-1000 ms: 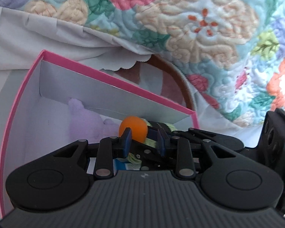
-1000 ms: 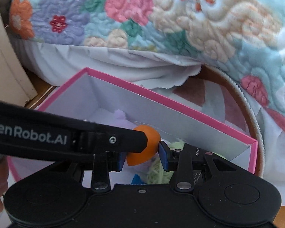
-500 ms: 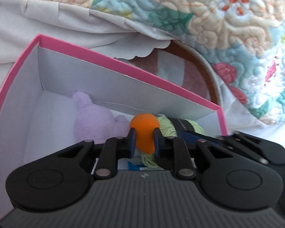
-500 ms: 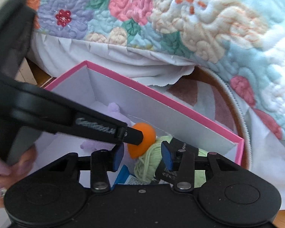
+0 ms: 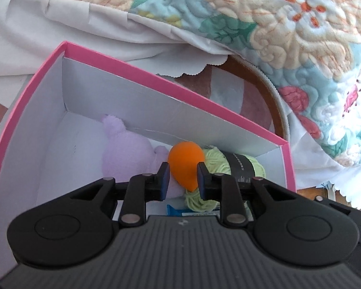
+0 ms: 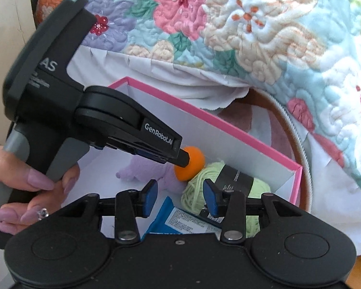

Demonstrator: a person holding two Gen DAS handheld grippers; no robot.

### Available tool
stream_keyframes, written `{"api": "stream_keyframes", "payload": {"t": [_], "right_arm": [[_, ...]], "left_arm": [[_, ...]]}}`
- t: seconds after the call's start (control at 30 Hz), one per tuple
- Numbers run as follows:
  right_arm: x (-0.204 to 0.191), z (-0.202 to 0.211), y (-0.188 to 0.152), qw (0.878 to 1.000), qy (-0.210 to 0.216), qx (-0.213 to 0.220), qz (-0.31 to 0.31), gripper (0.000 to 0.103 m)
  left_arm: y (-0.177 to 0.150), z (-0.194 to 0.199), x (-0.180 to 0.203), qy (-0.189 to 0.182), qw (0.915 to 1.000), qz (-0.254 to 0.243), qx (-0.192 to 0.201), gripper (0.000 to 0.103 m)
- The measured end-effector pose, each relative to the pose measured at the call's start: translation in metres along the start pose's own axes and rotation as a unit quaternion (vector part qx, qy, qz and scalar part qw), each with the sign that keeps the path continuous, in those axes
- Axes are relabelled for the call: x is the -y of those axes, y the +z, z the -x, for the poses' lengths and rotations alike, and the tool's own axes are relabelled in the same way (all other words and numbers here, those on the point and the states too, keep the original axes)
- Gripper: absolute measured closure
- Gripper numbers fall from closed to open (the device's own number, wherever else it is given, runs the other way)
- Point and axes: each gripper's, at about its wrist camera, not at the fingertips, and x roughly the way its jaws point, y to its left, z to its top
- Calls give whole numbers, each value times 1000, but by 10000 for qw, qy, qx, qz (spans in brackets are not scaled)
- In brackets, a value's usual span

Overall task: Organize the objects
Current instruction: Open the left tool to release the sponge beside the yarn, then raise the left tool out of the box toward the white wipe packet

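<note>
1. Orange teardrop makeup sponge (image 5: 184,162) sits pinched in the left gripper (image 5: 183,177), pads on its lower flanks, pointed tip down. It hangs inside the pink box (image 5: 156,78), over the purple plush toy (image 5: 125,154) and the green yarn skein (image 6: 231,183).
2. Left gripper: clamped on the sponge. In the right wrist view only one finger shows, touching the sponge's left side.
3. Right gripper (image 6: 180,198): parted, nothing between the pads, hovering at the near side of the box above a blue packet (image 6: 178,221).
4. Handling, my read: the sponge is very light, soft foam that squashes under the pads. Not fragile, not slippery, but it is springy and round, so it may roll on release. Take it across the fat belly rather than the narrow tip.
5. Drop spot looks like the gap between plush and yarn. Both are soft, so the sponge should settle without bouncing out.
6. Yarn: soft and light, with a black paper band at mid-skein. Grab at the band to avoid snagging loose strands.
7. Surface: the box has white inner walls and a pink rim, and looks like thin card that would shift if bumped. It rests on a brown surface, possibly a round worktop. I can't tell more.
8. Room: a floral quilt (image 6: 252,24) and white sheet (image 5: 60,29) hang just behind the box. The person's left hand (image 6: 24,187) holds the left gripper's handle.
</note>
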Motion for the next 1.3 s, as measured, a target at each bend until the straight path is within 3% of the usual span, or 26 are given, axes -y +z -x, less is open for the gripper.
{"api": "stream_keyframes", "payload": {"t": [0.37,0.7,0.83,1.17,1.3], "right_arm": [[0,13,-8,9989,97,142,-425,56],[-13,61,-6,9975,128,328,-618,55],[-26,81,-3,9978,125,346,-559,54],[-48,124,1,9980,108,318,-543,45],[-54,137,-1,9981,109,311,-519,41]], "left_arm": [[-4,24,6,210,9991,-350,-63,75],[-7,94,19,423,9945,-947,-124,73],[-13,125,24,574,9914,-1172,-34,63],[-31,191,35,1214,9780,-1697,-1,51],[-39,210,41,1312,9726,-1920,34,40]]}}
